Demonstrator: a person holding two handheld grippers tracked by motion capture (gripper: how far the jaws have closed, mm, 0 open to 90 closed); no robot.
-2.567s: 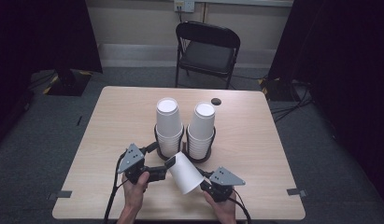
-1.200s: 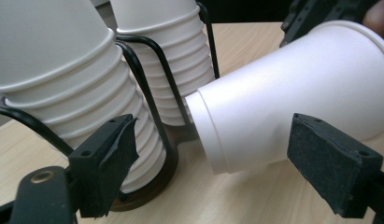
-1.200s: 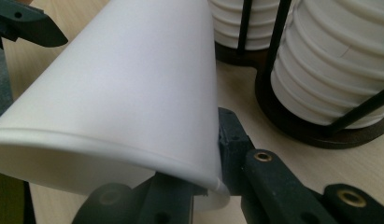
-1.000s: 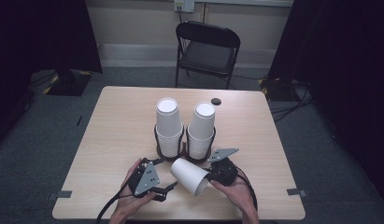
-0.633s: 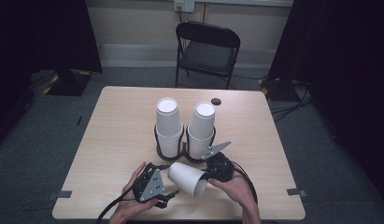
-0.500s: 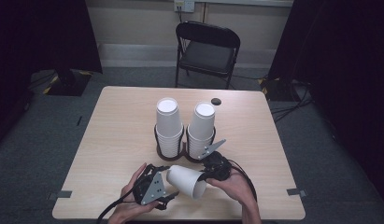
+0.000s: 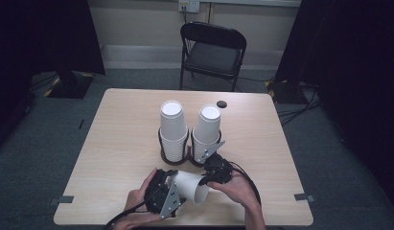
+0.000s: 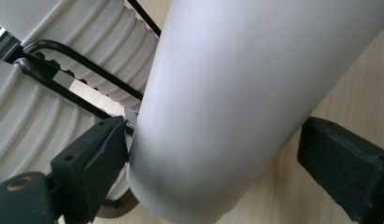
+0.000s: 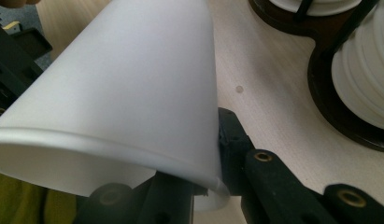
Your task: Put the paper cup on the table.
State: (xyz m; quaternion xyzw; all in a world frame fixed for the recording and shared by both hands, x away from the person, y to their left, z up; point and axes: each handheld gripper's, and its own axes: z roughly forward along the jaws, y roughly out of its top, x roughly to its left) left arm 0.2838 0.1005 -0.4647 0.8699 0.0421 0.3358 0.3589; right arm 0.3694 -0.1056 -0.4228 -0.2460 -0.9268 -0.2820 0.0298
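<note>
Dark curtains and a black folding chair (image 7: 213, 50) are noted behind a pale wood-grain surface (image 7: 118, 143). Two stacks of white paper cups (image 7: 173, 129) are held upright in a black wire holder (image 7: 174, 158) at mid-surface; a small dark disc (image 7: 222, 104) lies beyond them. No brand, label or writing can be read on any item. A single white cup (image 7: 190, 187) is carried on its side just above the near edge. Its rim is pinched by the right claw (image 7: 211, 179), which is closed on the wall (rim visibly clamped). The left claw (image 7: 171, 184) has just been opening; its jaws stand either side of the cup's base, one touching, one apart.
</note>
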